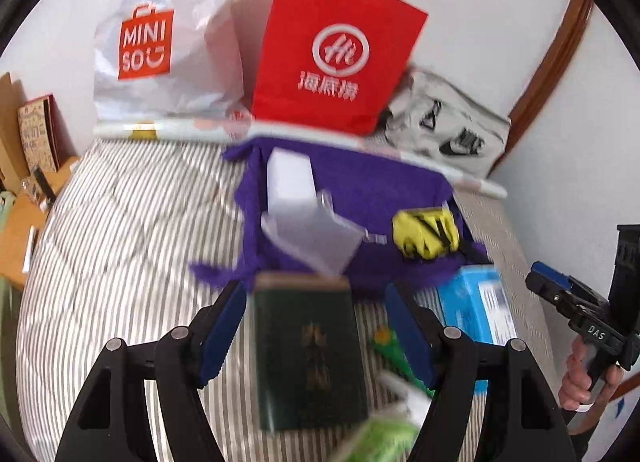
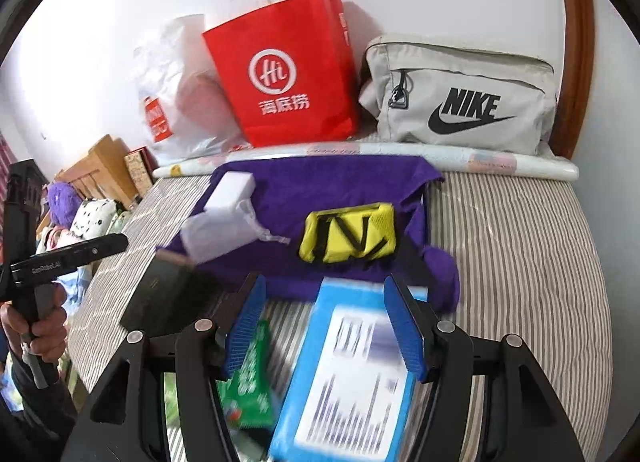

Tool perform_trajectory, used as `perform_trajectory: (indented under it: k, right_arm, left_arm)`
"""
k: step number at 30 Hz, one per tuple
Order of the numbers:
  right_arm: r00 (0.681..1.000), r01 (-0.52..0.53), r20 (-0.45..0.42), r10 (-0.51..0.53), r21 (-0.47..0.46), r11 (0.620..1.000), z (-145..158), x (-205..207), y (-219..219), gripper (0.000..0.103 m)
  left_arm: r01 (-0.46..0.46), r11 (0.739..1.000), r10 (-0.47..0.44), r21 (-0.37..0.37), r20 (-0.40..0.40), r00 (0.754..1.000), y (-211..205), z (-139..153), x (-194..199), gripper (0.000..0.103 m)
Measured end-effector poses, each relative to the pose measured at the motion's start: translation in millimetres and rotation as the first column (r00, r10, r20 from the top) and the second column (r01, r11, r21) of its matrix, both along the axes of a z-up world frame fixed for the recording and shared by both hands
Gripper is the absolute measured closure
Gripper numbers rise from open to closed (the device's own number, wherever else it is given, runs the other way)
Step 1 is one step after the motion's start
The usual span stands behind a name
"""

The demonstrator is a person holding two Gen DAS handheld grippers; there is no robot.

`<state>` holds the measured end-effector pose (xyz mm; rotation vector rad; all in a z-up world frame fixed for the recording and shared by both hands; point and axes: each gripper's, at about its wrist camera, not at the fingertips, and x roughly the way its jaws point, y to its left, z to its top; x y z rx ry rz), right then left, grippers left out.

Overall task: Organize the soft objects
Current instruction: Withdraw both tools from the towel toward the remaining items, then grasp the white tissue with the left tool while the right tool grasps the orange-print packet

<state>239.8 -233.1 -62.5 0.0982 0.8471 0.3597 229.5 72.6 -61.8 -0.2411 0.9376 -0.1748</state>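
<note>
A purple cloth (image 1: 360, 190) (image 2: 320, 190) lies spread on the striped bed. On it sit a yellow pouch with black straps (image 1: 425, 234) (image 2: 349, 237), a white box (image 1: 289, 182) (image 2: 232, 190) and a clear plastic bag (image 1: 316, 234) (image 2: 218, 232). My left gripper (image 1: 316, 326) is open, its jaws on either side of a dark green book (image 1: 308, 350) (image 2: 160, 298). My right gripper (image 2: 325, 326) is open over a blue packet (image 2: 352, 374) (image 1: 476, 310). A green packet (image 2: 250, 378) (image 1: 396, 350) lies between book and blue packet.
Against the far wall stand a white Miniso bag (image 1: 160, 42) (image 2: 176, 102), a red paper bag (image 1: 336, 54) (image 2: 284, 74) and a grey Nike bag (image 2: 460, 98) (image 1: 448, 122). A rolled mat (image 2: 360, 154) lies before them. Wooden furniture (image 2: 100, 170) and plush items (image 2: 68, 206) sit left of the bed.
</note>
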Motion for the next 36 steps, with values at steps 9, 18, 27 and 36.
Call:
perform_trajectory:
  k: [9, 18, 27, 36]
  right_arm:
    - [1.0, -0.027, -0.004, 0.027, 0.012, 1.0, -6, -72, 0, 0.042]
    - [1.0, 0.004, -0.029, -0.003, 0.039, 0.999, -27, -119, -6, 0.042]
    - [0.999, 0.016, -0.043, -0.014, 0.042, 0.999, -48, -146, -10, 0.042]
    - [0.999, 0.004, -0.047, -0.004, 0.002, 1.0, -58, -152, -4, 0.042]
  left_arm:
    - [0.05, 0.999, -0.05, 0.008, -0.064, 0.997, -13, -25, -73, 0.033]
    - [0.101, 0.993, -0.097, 0.059, -0.064, 0.993, -24, -59, -130, 0.034]
    - [0.154, 0.979, -0.145, 0.134, -0.073, 0.987, -39, -92, -147, 0.04]
    - [0.182, 0.956, -0.178, 0.23, -0.037, 0.983, -50, -105, -145, 0.068]
